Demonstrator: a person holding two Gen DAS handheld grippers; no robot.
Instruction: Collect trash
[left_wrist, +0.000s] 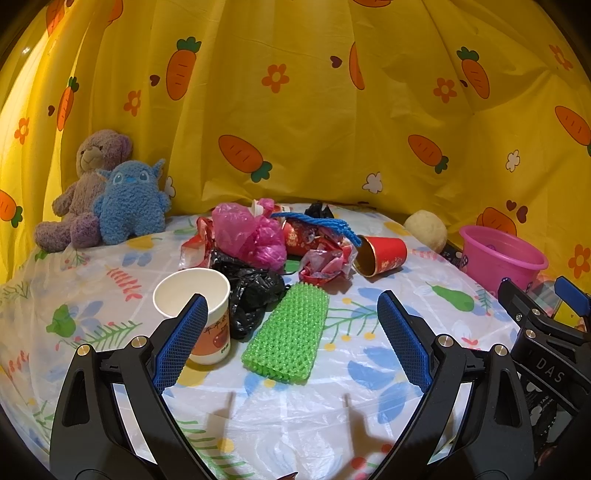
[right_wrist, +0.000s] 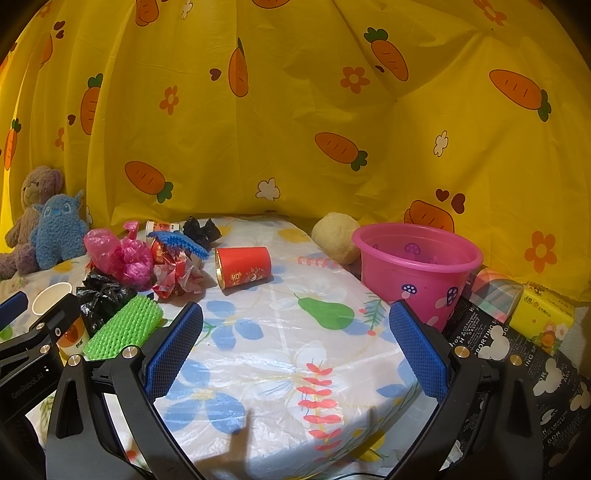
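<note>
Trash lies on the flowered table (left_wrist: 295, 413): a green foam net (left_wrist: 288, 336), a black bag (left_wrist: 251, 291), a pink bag (left_wrist: 247, 232), red wrappers (left_wrist: 325, 264), a blue net (left_wrist: 325, 223), a tipped red cup (left_wrist: 382, 254) and an upright white paper cup (left_wrist: 195, 310). A pink bucket (right_wrist: 417, 273) stands at the table's right edge. My left gripper (left_wrist: 291, 306) is open and empty, just short of the green net. My right gripper (right_wrist: 295, 314) is open and empty over bare table, left of the bucket.
A brown bear (left_wrist: 85, 192) and a blue plush (left_wrist: 131, 203) sit at the back left. A beige ball (right_wrist: 336, 236) lies behind the bucket. A black printed box (right_wrist: 517, 369) and a yellow packet (right_wrist: 543, 321) are off the table's right. A yellow carrot curtain (left_wrist: 314, 110) closes the back.
</note>
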